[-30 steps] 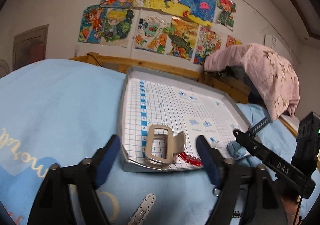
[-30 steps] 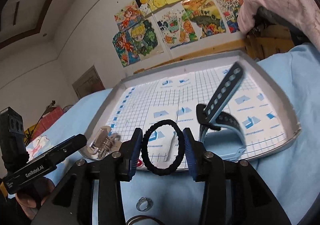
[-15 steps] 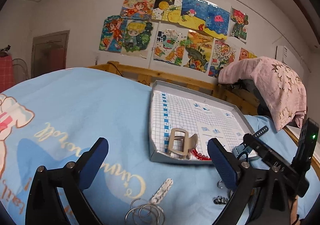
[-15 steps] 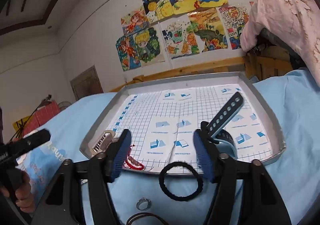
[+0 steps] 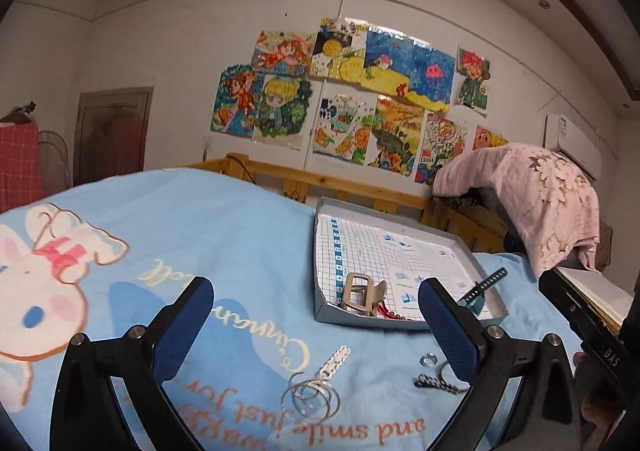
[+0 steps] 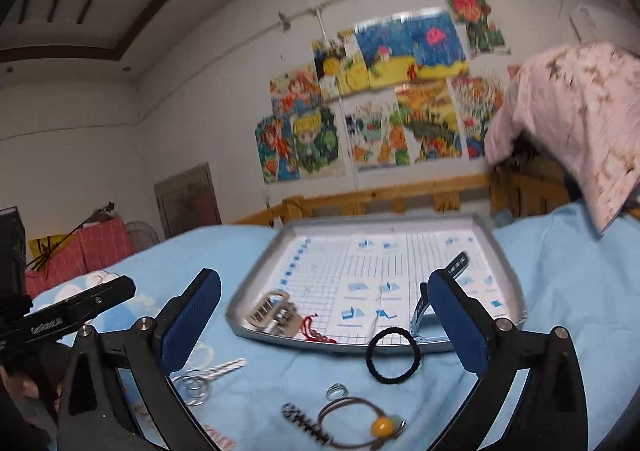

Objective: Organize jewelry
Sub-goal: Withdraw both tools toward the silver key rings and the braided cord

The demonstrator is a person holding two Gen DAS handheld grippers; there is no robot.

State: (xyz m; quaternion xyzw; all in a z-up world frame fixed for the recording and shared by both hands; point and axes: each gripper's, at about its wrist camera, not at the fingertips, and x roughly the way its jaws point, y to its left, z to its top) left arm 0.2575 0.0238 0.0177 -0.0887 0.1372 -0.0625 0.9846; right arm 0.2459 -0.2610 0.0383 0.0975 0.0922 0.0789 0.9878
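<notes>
Jewelry sorting, mid-run: both hands are between picks right now. My left hand-held gripper (image 5: 316, 315) has its jaws spread wide with nothing between them, hanging over the blue bed cover (image 5: 224, 235). My right hand-held gripper (image 6: 324, 315) has its jaws opening as well, and nothing is gripped there either — the black hair tie (image 6: 394, 355) lies flat on the cover, its far edge overlapping the near rim of the grey tray (image 6: 500, 251), so I'd say it isn't properly inside. In the tray I can see the beige claw clip (image 5: 362, 293), the red bead string (image 5: 386, 311) just beside it, and a dark watch strap (image 6: 456, 265) sticking up on the right side. Loose on the cover, near me: the silver rings (image 5: 310, 399) bunched together, a pale flat clip (image 5: 334, 361) touching them, a small ring (image 5: 429, 359), a black-and-white braided piece (image 5: 434, 383), and in the right view a wire bangle with a yellow bead (image 6: 360, 425). My guess for the next move — the right hand nudges or re-grabs the hair tie so it clears the rim, while the left drops down onto the rings. Those rings look thin and flat against soft fabric, so the pads probably need to come in low and pinch carefully, or they'll just snag the cover.
</notes>
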